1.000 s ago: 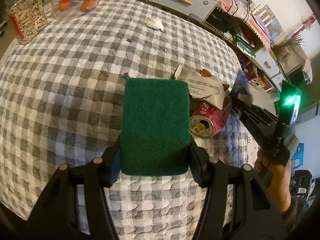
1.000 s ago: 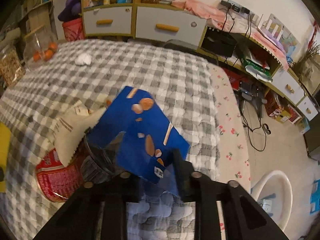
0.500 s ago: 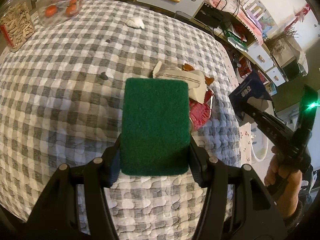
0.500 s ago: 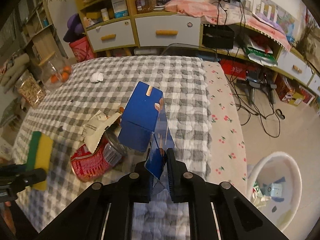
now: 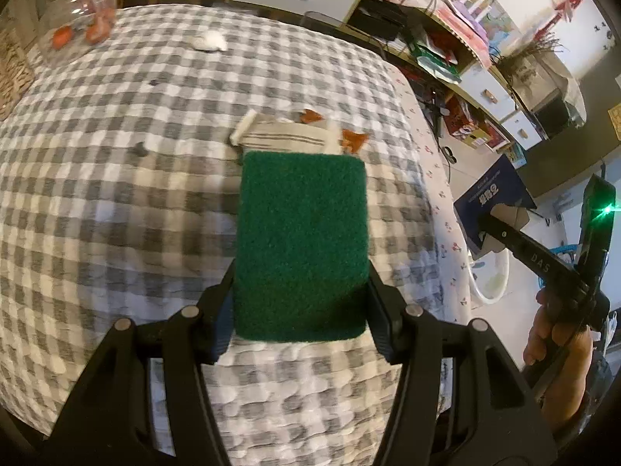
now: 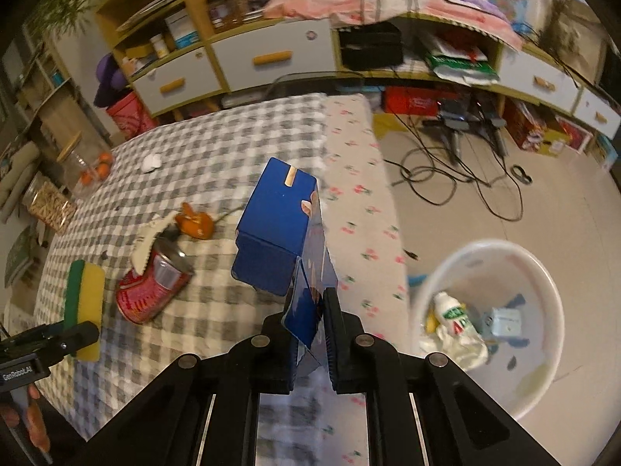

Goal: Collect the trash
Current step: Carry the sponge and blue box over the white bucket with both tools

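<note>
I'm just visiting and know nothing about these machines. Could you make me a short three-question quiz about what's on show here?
1. True or false: the right claw grips a blue carton.
2. What does the left claw hold? A) sponge B) red can C) jar
3. Fill in: the white bin stands on the ___.

Key: 1 true; 2 A; 3 floor.

One blue box (image 6: 283, 240), one sponge (image 6: 85, 303) and one red can (image 6: 153, 291) lie left of the right hand-held gripper (image 6: 310, 334). One white bin (image 6: 543, 291) sits to its right. Two jars (image 6: 83, 167) stand far left.
</note>
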The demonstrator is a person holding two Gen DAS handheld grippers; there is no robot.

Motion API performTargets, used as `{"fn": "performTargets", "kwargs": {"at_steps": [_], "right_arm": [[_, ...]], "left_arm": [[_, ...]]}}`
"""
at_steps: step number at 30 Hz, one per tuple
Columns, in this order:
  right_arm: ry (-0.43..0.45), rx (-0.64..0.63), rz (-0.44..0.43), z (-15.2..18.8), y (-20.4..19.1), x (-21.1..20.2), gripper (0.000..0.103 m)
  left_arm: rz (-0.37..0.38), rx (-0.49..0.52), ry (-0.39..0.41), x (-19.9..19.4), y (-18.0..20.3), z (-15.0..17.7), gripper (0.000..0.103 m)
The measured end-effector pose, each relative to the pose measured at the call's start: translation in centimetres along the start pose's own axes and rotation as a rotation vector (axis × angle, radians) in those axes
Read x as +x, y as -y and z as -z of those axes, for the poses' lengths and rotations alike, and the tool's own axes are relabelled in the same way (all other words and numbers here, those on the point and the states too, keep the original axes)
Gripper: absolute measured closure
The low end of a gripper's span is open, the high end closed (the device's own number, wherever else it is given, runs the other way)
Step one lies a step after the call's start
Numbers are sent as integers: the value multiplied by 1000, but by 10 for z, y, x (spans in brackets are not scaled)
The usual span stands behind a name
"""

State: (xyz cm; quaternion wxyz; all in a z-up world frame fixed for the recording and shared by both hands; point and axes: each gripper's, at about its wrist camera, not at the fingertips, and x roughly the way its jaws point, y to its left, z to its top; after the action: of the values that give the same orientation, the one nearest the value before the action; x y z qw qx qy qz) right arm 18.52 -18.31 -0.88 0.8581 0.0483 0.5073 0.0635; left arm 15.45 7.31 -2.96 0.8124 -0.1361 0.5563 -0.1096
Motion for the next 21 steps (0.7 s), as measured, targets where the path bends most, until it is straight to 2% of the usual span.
{"fn": "performTargets", "kwargs": {"at_steps": [13, 21], "right_arm": [[-73, 166, 1, 22, 79, -11, 91], [-102, 234, 38, 34, 116, -16, 90]], "left_arm": [[31, 50, -32, 22, 44, 0, 44], [57, 75, -48, 35, 71, -2, 44]]}}
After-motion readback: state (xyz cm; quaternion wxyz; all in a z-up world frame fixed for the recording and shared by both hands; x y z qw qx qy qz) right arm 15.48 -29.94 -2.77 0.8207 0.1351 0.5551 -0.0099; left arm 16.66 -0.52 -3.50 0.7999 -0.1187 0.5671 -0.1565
